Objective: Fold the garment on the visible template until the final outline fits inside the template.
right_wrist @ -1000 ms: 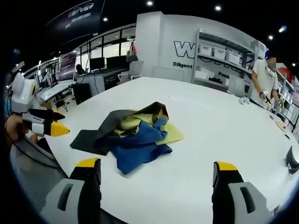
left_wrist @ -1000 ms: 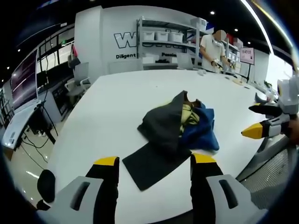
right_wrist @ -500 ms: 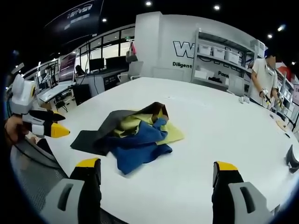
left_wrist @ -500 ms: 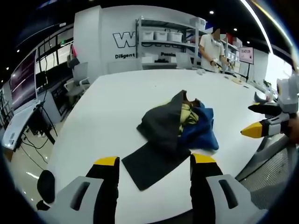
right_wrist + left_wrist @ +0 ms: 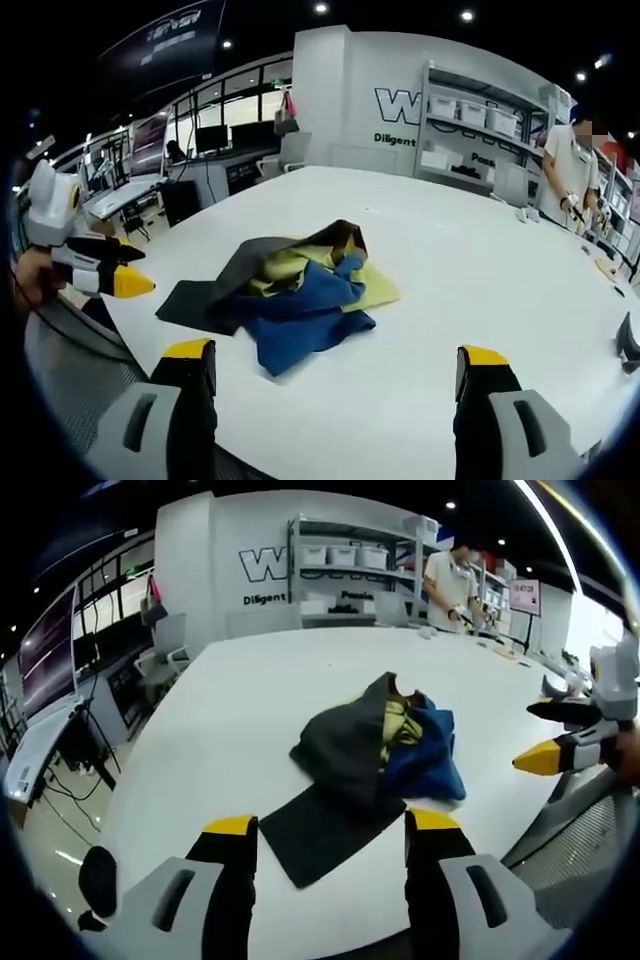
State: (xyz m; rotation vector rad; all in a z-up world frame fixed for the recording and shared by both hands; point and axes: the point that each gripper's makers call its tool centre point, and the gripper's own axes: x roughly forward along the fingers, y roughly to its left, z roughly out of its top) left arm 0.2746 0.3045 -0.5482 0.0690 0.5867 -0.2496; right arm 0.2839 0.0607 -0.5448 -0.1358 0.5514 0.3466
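Note:
A crumpled garment [image 5: 385, 750] in dark grey, blue and yellow lies bunched on the white table [image 5: 250, 700]. One dark flat part [image 5: 320, 830] spreads toward my left gripper [image 5: 325, 830], which is open just short of it. In the right gripper view the same garment [image 5: 290, 290] sits ahead and to the left, with a yellow flap [image 5: 375, 288] flat on the table. My right gripper [image 5: 335, 360] is open wide above the table's near edge. Each view also catches the other gripper's yellow tips, the right gripper [image 5: 545, 758] and the left gripper [image 5: 125, 283], both off the cloth.
A person [image 5: 452, 580] stands at the table's far end by shelving with white bins [image 5: 345, 558]. Small items [image 5: 500, 645] lie on the far right of the table. Desks, chairs and monitors [image 5: 215, 140] stand to the left. A grey mesh surface [image 5: 75, 380] lies below the table's near edge.
Both views have shifted slightly as the hands moved. The garment lies as before and both grippers stay open.

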